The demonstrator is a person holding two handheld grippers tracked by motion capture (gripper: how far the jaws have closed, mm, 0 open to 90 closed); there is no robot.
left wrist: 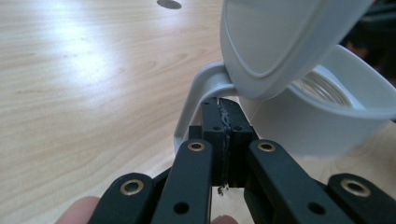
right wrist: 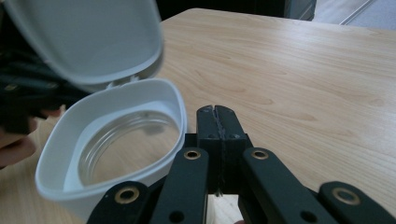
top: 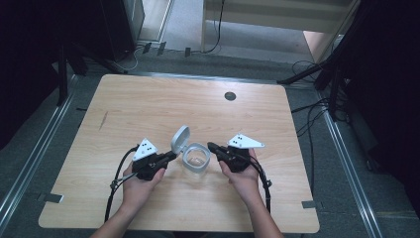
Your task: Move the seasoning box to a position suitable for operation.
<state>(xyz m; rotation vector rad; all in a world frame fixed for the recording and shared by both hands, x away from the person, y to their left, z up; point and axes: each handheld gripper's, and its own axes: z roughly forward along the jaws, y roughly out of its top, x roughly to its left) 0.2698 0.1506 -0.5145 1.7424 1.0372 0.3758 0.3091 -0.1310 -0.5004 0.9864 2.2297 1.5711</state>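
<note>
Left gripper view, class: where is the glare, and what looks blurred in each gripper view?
Left gripper view: glare whitens the table at upper left; the raised lid is soft. Right gripper view: the lid is blurred, while the jug's rim stays sharper.

A pale wooden table with rounded corners stands on grey carpeted floor, its top catching a soft glare of overhead light. A small dark round grommet sits near its far edge. Metal rails run along the floor on both sides. Black cables trail across the floor at the right. Beyond the table stands light wooden furniture, and dark curtains close in left and right.
</note>
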